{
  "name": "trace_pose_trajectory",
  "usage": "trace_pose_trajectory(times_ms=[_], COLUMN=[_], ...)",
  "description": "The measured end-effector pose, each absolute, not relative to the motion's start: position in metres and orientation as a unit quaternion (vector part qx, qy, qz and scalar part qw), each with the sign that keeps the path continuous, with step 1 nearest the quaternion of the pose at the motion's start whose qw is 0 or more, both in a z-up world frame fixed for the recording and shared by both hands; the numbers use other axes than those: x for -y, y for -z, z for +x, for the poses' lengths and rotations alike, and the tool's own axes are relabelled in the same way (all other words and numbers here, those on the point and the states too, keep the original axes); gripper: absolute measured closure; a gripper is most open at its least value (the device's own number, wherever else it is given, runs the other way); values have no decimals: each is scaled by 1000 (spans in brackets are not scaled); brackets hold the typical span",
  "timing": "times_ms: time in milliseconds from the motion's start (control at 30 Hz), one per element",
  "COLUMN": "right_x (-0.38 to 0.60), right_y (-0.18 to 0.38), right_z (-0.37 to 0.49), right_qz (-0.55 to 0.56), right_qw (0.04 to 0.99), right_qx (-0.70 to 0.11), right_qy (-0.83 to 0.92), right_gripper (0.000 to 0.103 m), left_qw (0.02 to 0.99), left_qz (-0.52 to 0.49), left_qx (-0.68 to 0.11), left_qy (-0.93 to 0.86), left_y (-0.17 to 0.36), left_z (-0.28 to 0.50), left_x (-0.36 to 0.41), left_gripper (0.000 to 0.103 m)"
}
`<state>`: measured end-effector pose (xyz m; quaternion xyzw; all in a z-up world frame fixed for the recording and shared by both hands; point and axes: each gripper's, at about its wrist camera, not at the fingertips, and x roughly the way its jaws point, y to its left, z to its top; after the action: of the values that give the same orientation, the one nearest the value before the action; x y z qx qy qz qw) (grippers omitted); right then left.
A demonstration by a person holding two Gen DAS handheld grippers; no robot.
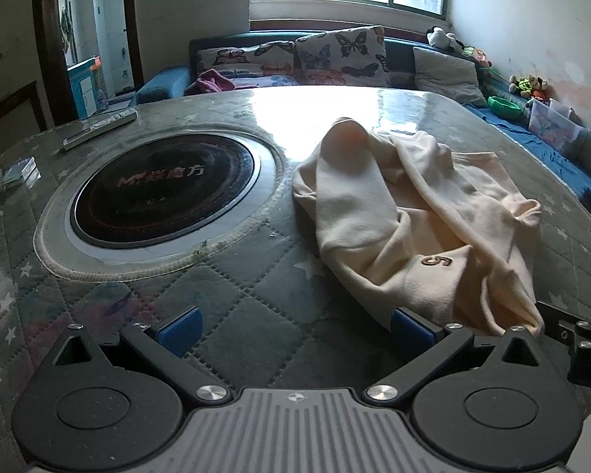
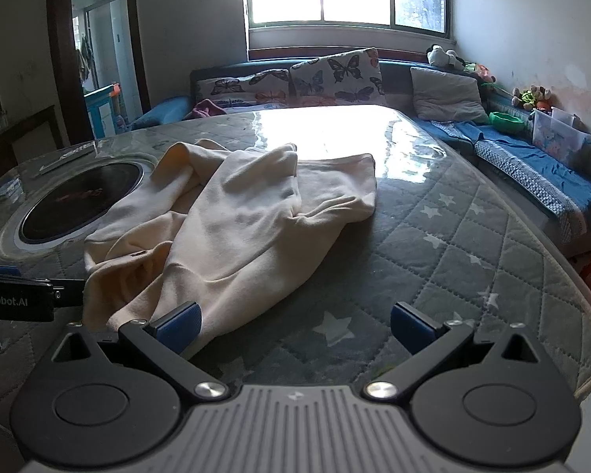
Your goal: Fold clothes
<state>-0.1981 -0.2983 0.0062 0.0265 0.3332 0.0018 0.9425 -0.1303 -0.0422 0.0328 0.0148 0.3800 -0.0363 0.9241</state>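
a crumpled cream garment (image 1: pixel 417 220) lies unfolded on the quilted counter (image 1: pixel 256 295), just beside a round black cooktop (image 1: pixel 161 193). the left tongs (image 1: pixel 295 327) and right tongs (image 2: pixel 295 325) both stand spread wide and hold nothing, at the garment's near edge.

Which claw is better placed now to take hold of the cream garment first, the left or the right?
Probably the right claw: it is open, and the crumpled cream garment lies at its left finger. The left claw, also open, faces mostly bare quilted table cover.
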Motion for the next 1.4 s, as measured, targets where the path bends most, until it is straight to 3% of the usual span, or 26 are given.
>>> trace_pose_trajectory(times_ms=[1400], right_x=[283], right_y=[-6], right_z=[-211], right_qz=[12], right_qw=[938], right_qx=[-344], right_qy=[-23], right_gripper=[0], left_qw=[921], left_qz=[53], left_qx=[-380], left_qy=[58], left_y=[-28], left_z=[-148], left_x=[59], left_gripper=[0])
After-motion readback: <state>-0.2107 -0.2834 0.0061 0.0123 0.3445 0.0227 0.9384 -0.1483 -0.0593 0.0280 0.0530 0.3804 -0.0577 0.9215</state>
